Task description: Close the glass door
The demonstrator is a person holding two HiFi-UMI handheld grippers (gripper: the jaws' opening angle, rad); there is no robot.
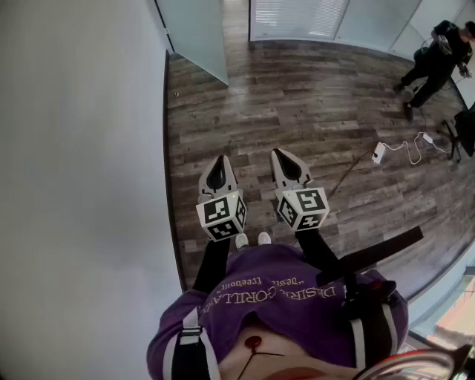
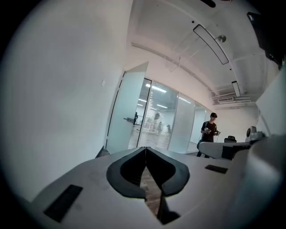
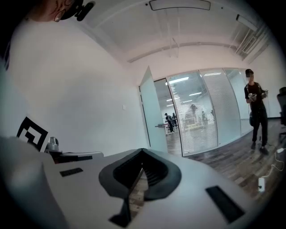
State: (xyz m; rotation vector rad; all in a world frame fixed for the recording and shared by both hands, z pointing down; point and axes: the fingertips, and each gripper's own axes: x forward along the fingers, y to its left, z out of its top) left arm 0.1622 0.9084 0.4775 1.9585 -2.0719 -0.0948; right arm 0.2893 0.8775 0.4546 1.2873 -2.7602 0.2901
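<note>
The frosted glass door (image 1: 197, 33) stands open at the far end of the white wall, swung out over the wood floor. It also shows in the left gripper view as a pale panel (image 2: 127, 107) and in the right gripper view (image 3: 152, 112), well ahead of both grippers. My left gripper (image 1: 220, 158) and right gripper (image 1: 279, 152) are held side by side in front of me, pointing toward the door and far from it. Both are shut, tips meeting (image 2: 145, 148) (image 3: 142, 150), with nothing between them.
A white wall (image 1: 74, 148) runs along the left. A glass partition with blinds (image 1: 297, 18) closes the far side. A person in black (image 1: 438, 59) stands at the far right. A white power strip with cables (image 1: 378, 152) lies on the floor.
</note>
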